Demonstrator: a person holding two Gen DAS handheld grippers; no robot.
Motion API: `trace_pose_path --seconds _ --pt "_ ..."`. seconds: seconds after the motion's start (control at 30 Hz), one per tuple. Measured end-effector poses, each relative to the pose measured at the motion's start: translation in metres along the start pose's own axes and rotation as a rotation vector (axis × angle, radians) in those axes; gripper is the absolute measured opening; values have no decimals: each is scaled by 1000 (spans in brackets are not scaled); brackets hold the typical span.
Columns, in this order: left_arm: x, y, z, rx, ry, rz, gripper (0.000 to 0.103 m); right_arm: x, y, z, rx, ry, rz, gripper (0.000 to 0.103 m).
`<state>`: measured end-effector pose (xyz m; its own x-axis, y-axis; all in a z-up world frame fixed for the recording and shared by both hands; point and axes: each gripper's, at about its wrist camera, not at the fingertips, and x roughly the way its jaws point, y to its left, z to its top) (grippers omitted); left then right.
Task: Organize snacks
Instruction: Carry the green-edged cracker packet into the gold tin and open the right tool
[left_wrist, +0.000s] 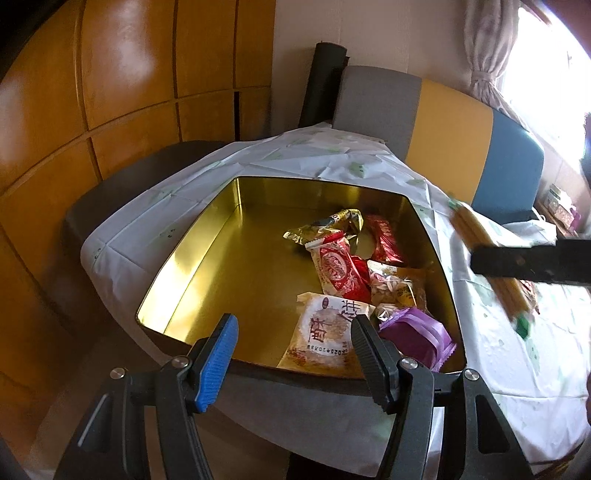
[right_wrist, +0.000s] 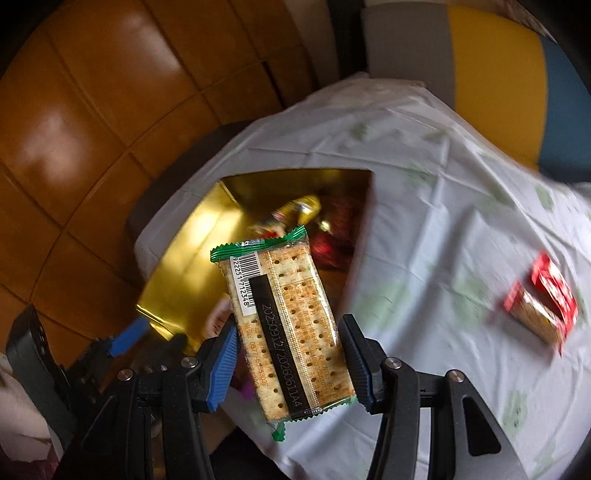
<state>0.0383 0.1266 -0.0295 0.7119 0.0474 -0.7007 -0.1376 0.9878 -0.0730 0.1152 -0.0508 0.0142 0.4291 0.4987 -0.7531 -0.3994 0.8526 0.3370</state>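
- Currently we clamp the cracker pack (right_wrist: 286, 328) in our right gripper (right_wrist: 288, 360), its long axis running forward past the fingers.
- Tin (left_wrist: 192, 266) lies ahead-left, below the pack.
- Our left gripper (left_wrist: 291, 354), spread and empty, waits at the tin's near rim.

A white tablecloth (left_wrist: 280, 162) printed with pale green motifs, creased in squares, covers a dark table (left_wrist: 96, 206) whose bare corner shows at the left. Behind it stands a cushioned bench back (left_wrist: 436, 122) in three blocks — grey, yellow, blue — with a dark roll (left_wrist: 321, 85) leaning upright in the corner beside it. Glossy orange-brown wooden panels (left_wrist: 122, 74) fill the wall at left, while a tied-back patterned curtain (left_wrist: 484, 55) hangs by a bright window (left_wrist: 546, 66) at right.
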Motion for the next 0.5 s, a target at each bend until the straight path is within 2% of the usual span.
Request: trace_pose_path --seconds 0.23,0.37,0.5 --pt "4 17 1 -53 -7 36 64 42 21 27 -18 29 -10 54" --pt "7 23 -1 -62 1 50 64 78 23 34 -31 84 -50 55" --pt "10 23 -3 -55 15 51 64 111 21 34 -80 135 -128 55"
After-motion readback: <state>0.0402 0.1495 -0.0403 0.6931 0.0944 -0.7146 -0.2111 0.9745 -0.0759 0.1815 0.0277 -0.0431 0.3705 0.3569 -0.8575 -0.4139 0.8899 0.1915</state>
